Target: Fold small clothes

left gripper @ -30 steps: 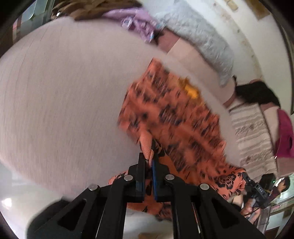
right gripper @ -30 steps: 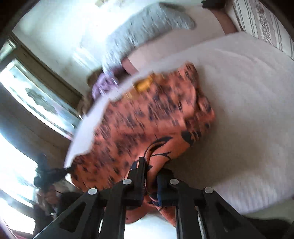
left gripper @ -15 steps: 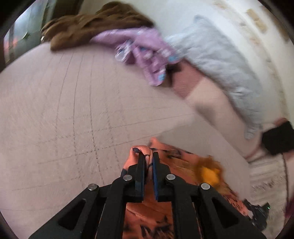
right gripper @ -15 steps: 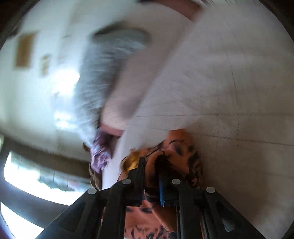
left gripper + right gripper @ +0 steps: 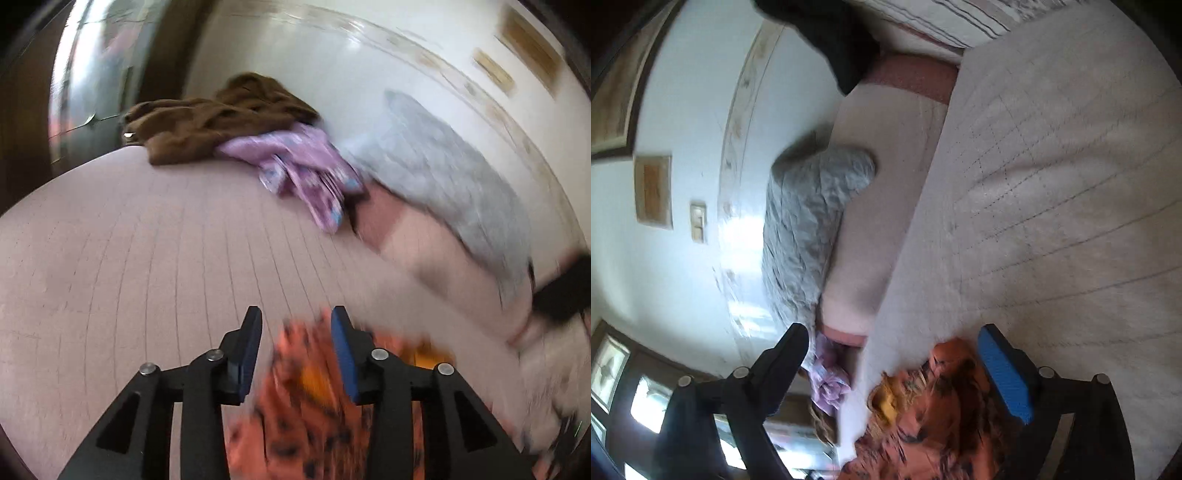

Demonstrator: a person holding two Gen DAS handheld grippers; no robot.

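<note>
An orange garment with black print (image 5: 306,398) lies on the pale quilted bed (image 5: 147,266), blurred, just below and between my left fingers. My left gripper (image 5: 295,332) is open and holds nothing. In the right wrist view the same garment (image 5: 931,410) lies bunched on the bed (image 5: 1052,184), with a yellow patch at its near edge. My right gripper (image 5: 892,343) is open wide above it, and the cloth lies loose between the fingers.
A purple garment (image 5: 303,173) and a brown one (image 5: 218,114) are heaped at the bed's far side. A grey quilted pillow (image 5: 450,173) and a pink pillow (image 5: 417,251) lie by the wall. A black item (image 5: 827,33) lies beyond.
Both grippers carried the garment's edge forward over itself, then opened and let it go. The cloth now lies on the bed between the fingers.
</note>
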